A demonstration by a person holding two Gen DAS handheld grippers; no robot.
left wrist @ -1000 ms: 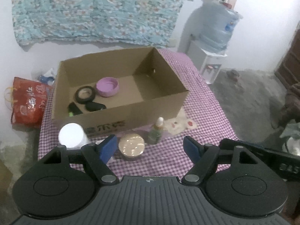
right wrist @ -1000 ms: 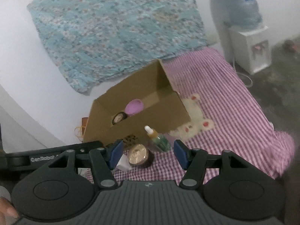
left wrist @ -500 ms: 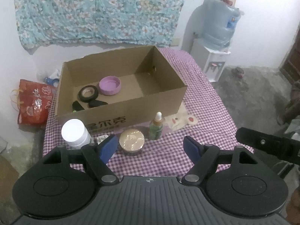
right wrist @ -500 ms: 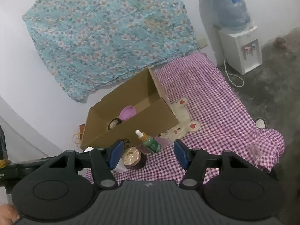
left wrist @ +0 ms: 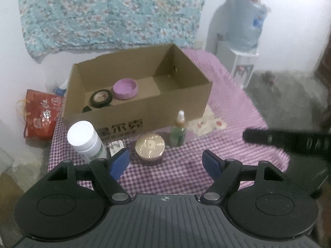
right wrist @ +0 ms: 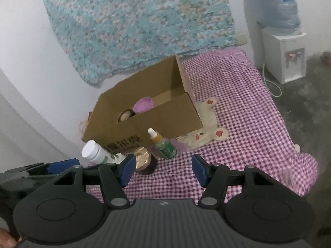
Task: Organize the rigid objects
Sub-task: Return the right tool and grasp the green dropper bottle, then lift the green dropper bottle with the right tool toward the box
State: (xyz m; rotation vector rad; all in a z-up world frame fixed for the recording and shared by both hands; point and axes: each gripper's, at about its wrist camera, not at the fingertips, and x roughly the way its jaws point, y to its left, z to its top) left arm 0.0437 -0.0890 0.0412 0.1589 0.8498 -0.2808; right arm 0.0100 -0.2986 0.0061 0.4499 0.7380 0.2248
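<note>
An open cardboard box (left wrist: 178, 105) (right wrist: 165, 124) stands on a purple checked cloth. Inside lie a purple lid (left wrist: 125, 88) (right wrist: 143, 104), a black tape roll (left wrist: 101, 97) (right wrist: 125, 115) and a dark object, mostly hidden. In front of the box stand a white-capped bottle (left wrist: 84, 139) (right wrist: 97, 153), a gold-lidded round tin (left wrist: 150, 146) (right wrist: 142, 158), a green dropper bottle (left wrist: 179, 131) (right wrist: 164, 145) and a small white item (left wrist: 116, 145). My left gripper (left wrist: 166, 162) is open and empty, short of the tin. My right gripper (right wrist: 163, 166) is open and empty, near the dropper bottle.
A water dispenser (left wrist: 244, 47) (right wrist: 283, 47) stands on the floor at the right. A red bag (left wrist: 40, 115) lies on the floor left of the table. A floral cloth (left wrist: 111, 10) hangs on the back wall. The right gripper's body (left wrist: 289, 141) shows at the right in the left wrist view.
Both grippers have pulled back and shifted a little; the box and bottles now sit slightly farther off. Both stay open. No object has moved.
</note>
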